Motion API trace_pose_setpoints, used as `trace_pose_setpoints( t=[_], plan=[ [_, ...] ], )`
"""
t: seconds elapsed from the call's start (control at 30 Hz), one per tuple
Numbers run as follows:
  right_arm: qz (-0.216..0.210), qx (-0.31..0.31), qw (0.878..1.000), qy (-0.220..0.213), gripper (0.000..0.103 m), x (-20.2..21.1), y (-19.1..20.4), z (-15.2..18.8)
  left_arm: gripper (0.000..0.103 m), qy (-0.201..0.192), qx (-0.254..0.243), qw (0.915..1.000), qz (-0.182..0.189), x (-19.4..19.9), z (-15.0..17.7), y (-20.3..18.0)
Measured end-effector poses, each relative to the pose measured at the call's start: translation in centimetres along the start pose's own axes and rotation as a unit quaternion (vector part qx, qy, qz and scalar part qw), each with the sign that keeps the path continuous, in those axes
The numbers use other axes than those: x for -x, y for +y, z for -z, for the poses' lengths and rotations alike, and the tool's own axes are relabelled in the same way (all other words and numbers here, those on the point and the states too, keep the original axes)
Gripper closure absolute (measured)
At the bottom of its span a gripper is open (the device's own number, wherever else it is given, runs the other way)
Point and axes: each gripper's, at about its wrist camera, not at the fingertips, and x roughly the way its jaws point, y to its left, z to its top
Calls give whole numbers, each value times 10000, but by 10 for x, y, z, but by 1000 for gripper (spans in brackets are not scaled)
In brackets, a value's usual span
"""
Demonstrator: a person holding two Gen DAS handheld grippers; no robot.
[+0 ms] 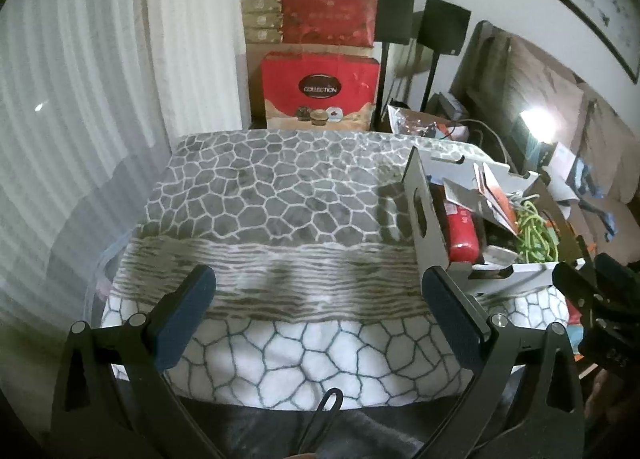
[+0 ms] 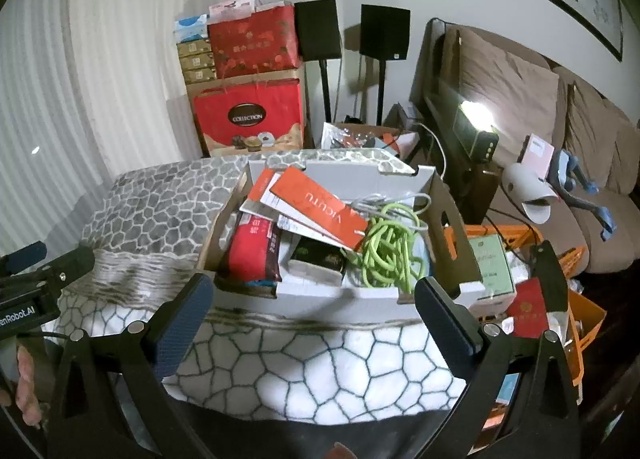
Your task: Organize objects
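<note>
A white cardboard box (image 2: 384, 175) stands on the patterned blanket (image 2: 160, 211) on the table. It holds a green coiled cable (image 2: 388, 247), orange VICUTU tags (image 2: 316, 203), a red packet (image 2: 252, 247) and a dark small box (image 2: 318, 257). My right gripper (image 2: 316, 311) is open and empty, just in front of the box. My left gripper (image 1: 320, 307) is open and empty over the bare blanket (image 1: 280, 195), left of the box (image 1: 424, 211). The red packet (image 1: 462, 233) and green cable (image 1: 536, 235) also show in the left wrist view.
Red gift bags and stacked boxes (image 2: 248, 99) stand behind the table, with two black speakers (image 2: 384, 31) on stands. A brown sofa (image 2: 532, 107) at right carries clutter. An orange crate (image 2: 576, 323) with packets sits right of the table. A curtain (image 1: 80, 99) hangs at left.
</note>
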Motion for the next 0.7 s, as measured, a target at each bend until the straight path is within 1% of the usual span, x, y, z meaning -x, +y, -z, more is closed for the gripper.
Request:
trace_pose_setpoints(
  t=[0.27,0.7],
  plan=[
    [80,-37,9999,82,1,-2,1,8,0,113,0,9999,-15,-6,8,0],
    [75,-74,9999,102,1,-2,2,11,0,68,-14,10000,-71,-5,8,-1]
  ],
)
